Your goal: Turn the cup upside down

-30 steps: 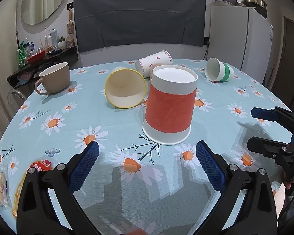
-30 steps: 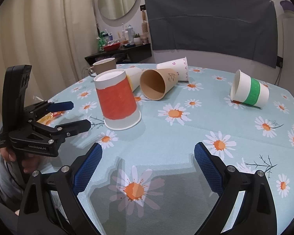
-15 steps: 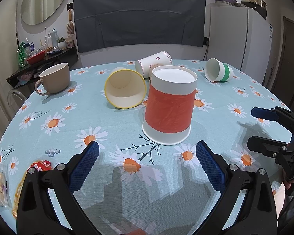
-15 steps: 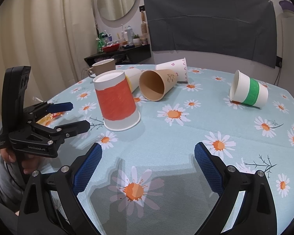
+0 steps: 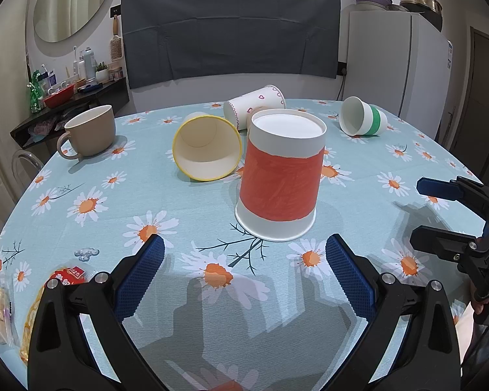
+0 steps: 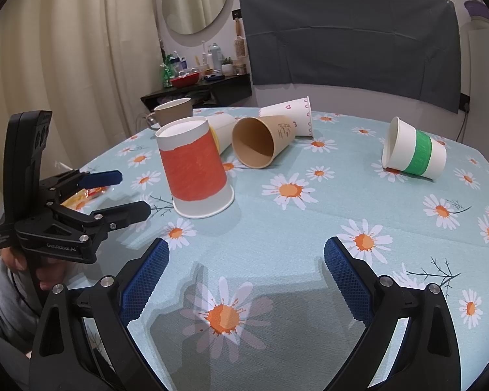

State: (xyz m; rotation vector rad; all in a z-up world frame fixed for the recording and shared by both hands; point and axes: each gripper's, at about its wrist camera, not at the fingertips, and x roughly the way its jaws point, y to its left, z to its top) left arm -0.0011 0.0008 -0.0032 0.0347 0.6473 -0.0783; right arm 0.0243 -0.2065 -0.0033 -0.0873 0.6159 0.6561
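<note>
A white paper cup with a red band [image 5: 280,179] stands upside down on the daisy tablecloth, mouth on the table; it also shows in the right wrist view [image 6: 195,169]. My left gripper [image 5: 244,268] is open and empty, just short of the cup, with the cup ahead between its fingers. It shows from the side in the right wrist view [image 6: 127,192]. My right gripper [image 6: 246,273] is open and empty, to the right of the cup. It shows at the right edge of the left wrist view [image 5: 420,211].
A yellow-rimmed cup [image 5: 207,146], a brown cup [image 6: 260,143], a heart-print cup [image 5: 254,104] and a green-banded cup [image 6: 414,154] lie on their sides behind. A beige mug [image 5: 89,135] stands upright far left. Snack packets [image 5: 32,296] lie at the near left edge.
</note>
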